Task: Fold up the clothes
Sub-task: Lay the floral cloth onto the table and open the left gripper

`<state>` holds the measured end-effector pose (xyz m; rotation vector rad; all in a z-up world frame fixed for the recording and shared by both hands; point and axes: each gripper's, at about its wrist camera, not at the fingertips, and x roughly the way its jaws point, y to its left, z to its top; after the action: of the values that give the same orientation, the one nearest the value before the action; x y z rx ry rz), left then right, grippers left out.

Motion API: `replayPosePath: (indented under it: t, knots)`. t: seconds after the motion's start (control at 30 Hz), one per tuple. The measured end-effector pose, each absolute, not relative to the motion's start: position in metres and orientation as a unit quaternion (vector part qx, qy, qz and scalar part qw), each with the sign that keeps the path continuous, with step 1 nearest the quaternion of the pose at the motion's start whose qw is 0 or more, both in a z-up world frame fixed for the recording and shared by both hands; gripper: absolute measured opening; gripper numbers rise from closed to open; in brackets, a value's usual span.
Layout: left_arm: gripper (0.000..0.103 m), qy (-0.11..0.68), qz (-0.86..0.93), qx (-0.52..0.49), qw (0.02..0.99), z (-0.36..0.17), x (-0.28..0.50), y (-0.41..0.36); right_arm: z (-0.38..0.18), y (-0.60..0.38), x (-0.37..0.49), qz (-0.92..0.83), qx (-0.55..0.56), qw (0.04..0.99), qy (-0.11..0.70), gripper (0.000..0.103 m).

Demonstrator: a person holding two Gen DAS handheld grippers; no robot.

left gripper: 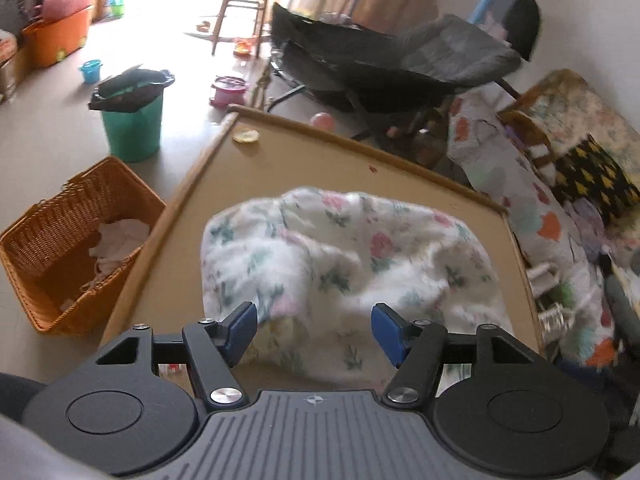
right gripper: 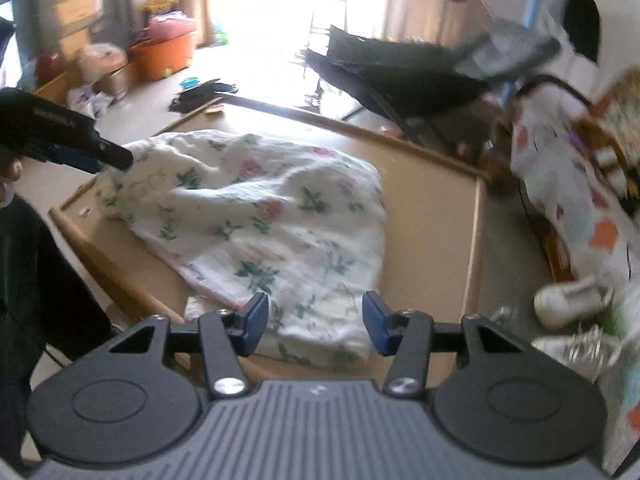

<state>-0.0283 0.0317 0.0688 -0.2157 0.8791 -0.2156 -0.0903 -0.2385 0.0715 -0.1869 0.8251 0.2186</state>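
Note:
A white floral garment (left gripper: 340, 248) lies crumpled on a low tan table (left gripper: 320, 152) with a raised wooden rim. In the left wrist view my left gripper (left gripper: 315, 332) hovers over the garment's near edge, its blue pads (left gripper: 240, 330) well apart and pressing on nothing. In the right wrist view the garment (right gripper: 260, 216) spreads across the table (right gripper: 432, 208). My right gripper (right gripper: 316, 322) stands open above its near hem, with fabric under the gap but not pinched. My left gripper (right gripper: 116, 160) also shows there, at the garment's far left corner.
An orange wicker basket (left gripper: 76, 248) holding pale cloth sits on the floor left of the table, with a green bin (left gripper: 132, 120) behind it. A black folding chair (left gripper: 400, 64) stands beyond the far edge. Patterned bedding (left gripper: 540, 216) and pale shoes (right gripper: 568, 300) crowd the right side.

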Motion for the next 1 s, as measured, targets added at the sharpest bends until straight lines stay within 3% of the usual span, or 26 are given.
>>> replayPosePath:
  t: [0.4,0.7,0.87,1.0]
  knots:
    - [0.066,0.414,-0.115,-0.063,0.901,0.042,-0.076,0.029,0.08,-0.217,-0.097,0.122,-0.132,0.911,0.372,0.049]
    - [0.066,0.422,-0.126,-0.038,0.897,0.04,-0.083,0.026,0.081,-0.203,-0.096,0.144,-0.158,0.901,0.377,0.037]
    - [0.066,0.428,-0.12,-0.058,0.894,0.035,-0.078,0.031,0.079,-0.196,-0.086,0.169,-0.154,0.891,0.393,0.023]
    - [0.066,0.426,-0.11,-0.063,0.896,0.034,-0.076,0.032,0.076,-0.185,-0.076,0.201,-0.162,0.878,0.402,0.022]
